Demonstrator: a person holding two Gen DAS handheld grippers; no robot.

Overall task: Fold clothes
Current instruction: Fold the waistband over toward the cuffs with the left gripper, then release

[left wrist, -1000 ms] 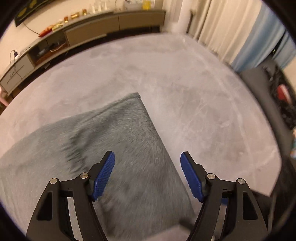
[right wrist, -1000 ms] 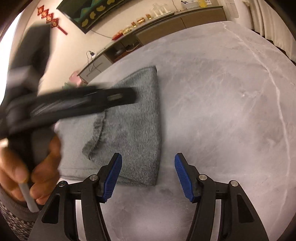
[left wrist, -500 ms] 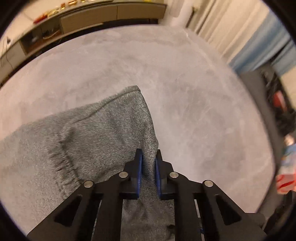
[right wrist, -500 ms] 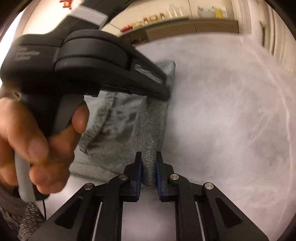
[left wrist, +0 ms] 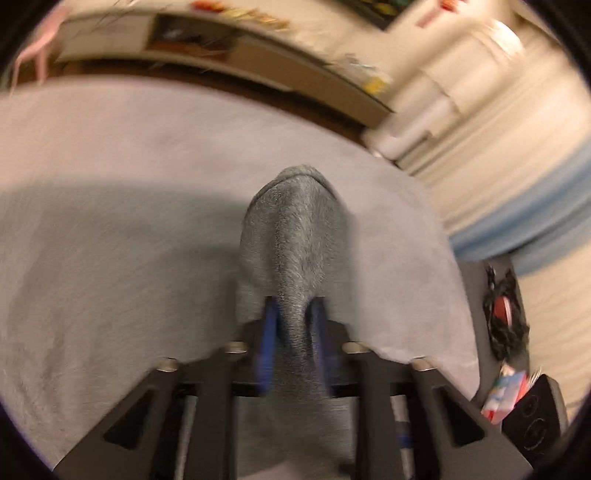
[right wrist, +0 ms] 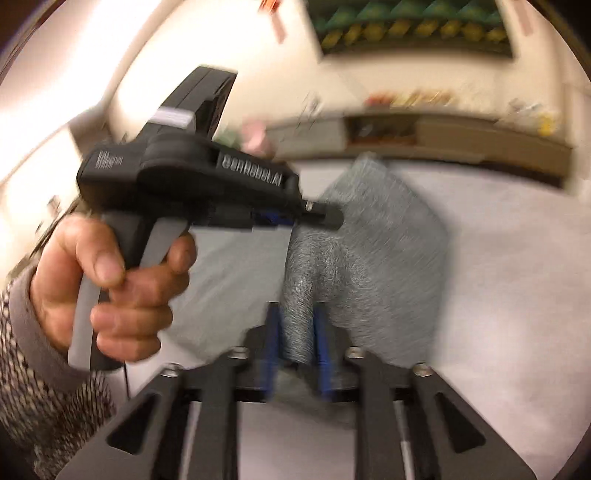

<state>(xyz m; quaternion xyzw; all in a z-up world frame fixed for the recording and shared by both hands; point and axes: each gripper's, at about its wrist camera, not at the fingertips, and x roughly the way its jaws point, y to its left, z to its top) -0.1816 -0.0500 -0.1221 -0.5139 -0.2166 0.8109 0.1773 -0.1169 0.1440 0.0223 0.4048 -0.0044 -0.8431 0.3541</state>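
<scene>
hand (right wrist: 107,291) perhaps only rightward

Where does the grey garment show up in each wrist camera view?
Left wrist view: grey garment at centre, rising from the left claw.
Right wrist view: centre and centre-right, pinched by the right claw.
Shared landmark: the long low cabinet along the wall.

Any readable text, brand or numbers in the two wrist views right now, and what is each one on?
"GenRobot.AI": pale lettering along the side of the left gripper, seen upside down in the right wrist view.
Small print block at the rear of that gripper's body: too blurred to read.
Red wall hangings and the dark framed panel: no legible characters.
Colourful box in the left wrist view: print blurred, unreadable.
</scene>
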